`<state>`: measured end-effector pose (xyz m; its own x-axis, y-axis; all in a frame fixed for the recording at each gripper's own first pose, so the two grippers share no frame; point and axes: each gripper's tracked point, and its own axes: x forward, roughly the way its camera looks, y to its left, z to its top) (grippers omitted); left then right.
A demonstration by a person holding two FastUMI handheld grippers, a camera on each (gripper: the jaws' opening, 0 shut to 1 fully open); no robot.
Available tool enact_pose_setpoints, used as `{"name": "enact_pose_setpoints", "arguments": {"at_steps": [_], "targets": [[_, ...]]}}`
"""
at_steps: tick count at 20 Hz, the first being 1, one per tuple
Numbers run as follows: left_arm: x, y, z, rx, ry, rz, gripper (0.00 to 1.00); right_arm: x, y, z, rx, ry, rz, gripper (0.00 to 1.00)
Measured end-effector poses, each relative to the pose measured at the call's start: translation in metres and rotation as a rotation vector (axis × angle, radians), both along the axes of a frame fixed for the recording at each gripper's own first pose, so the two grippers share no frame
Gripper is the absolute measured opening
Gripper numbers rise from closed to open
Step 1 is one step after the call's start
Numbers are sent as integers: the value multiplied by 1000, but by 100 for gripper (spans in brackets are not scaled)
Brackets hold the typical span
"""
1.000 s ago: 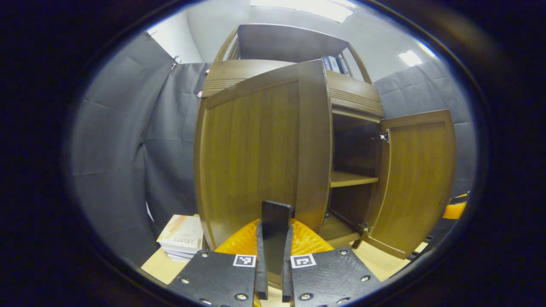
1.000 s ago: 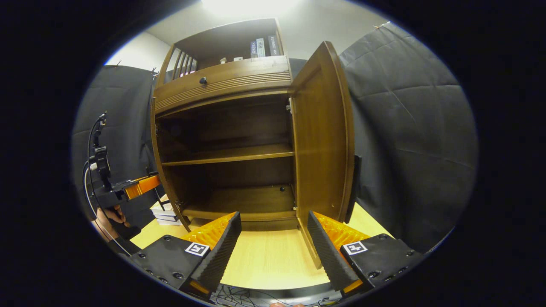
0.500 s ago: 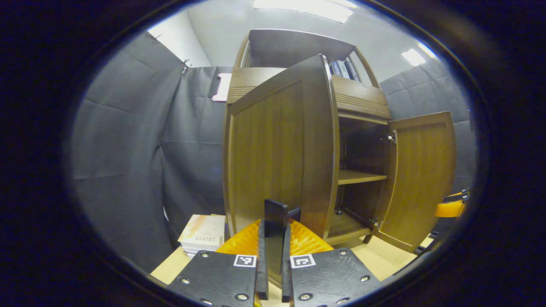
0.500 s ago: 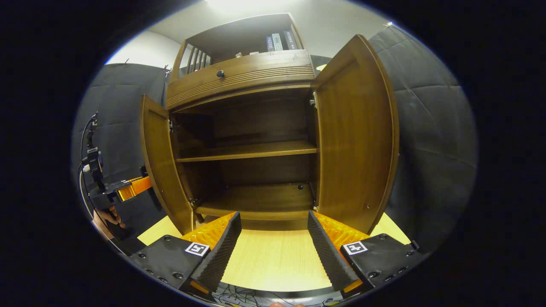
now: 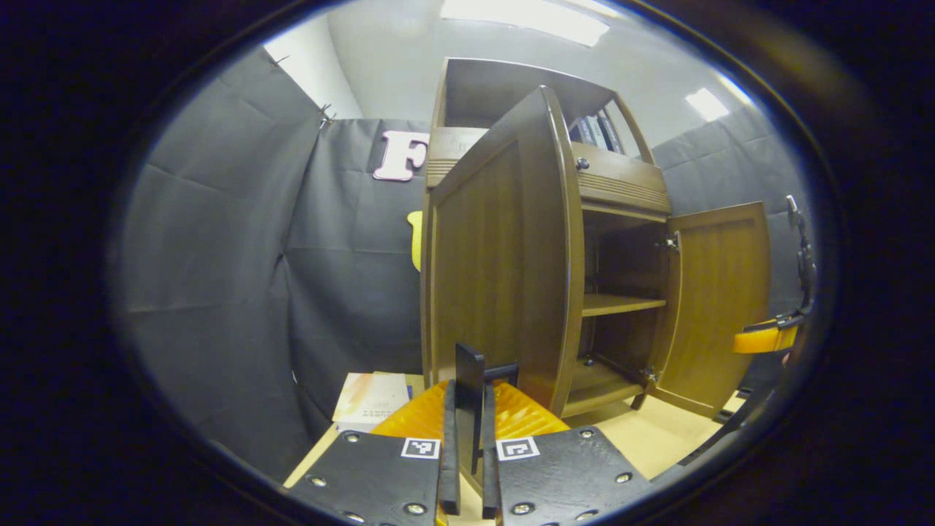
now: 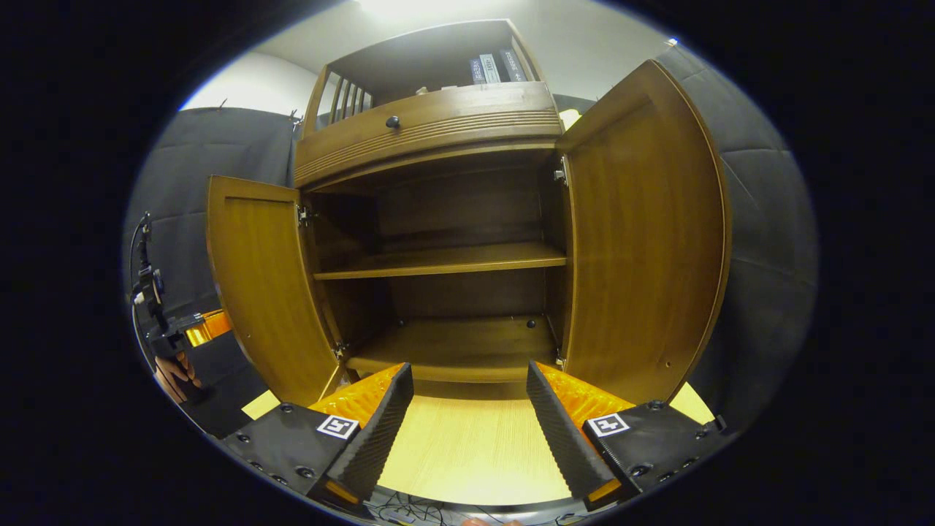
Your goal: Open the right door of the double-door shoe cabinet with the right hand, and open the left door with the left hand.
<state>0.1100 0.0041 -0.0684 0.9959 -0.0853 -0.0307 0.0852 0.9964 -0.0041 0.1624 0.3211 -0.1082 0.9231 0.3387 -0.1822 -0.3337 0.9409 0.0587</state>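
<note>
Right gripper view: right gripper (image 6: 464,409) spread wide, holding nothing, low centre. Right door (image 6: 646,241) and left door (image 6: 263,285) both swung out. Left gripper (image 5: 467,409) pinches the left door's handle (image 5: 470,394) (bottom centre). Only letting go is left, I'd say.

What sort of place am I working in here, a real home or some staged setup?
Most likely a staged recording booth, not a home. Dark padded cloth hangs as the wall behind and beside the wooden shoe cabinet, the cabinet stands on a light wooden tabletop, and office-style ceiling light panels glow overhead.
</note>
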Motion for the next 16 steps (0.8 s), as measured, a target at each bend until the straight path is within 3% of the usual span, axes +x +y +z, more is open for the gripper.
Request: {"name": "enact_pose_setpoints", "arguments": {"at_steps": [2,7,10,16], "targets": [[-3,14,3,-32,4,-16,14,1,-2,1,-8,-1,-11,92],[-2,52,2,15,-5,-47,13,5,-7,2,-12,12,-45,92],[3,79,3,-1,-15,-17,14,6,-8,4,-17,14,-53,93],[3,96,4,27,-17,-31,14,7,-18,12,-24,-4,-82,93]]}}
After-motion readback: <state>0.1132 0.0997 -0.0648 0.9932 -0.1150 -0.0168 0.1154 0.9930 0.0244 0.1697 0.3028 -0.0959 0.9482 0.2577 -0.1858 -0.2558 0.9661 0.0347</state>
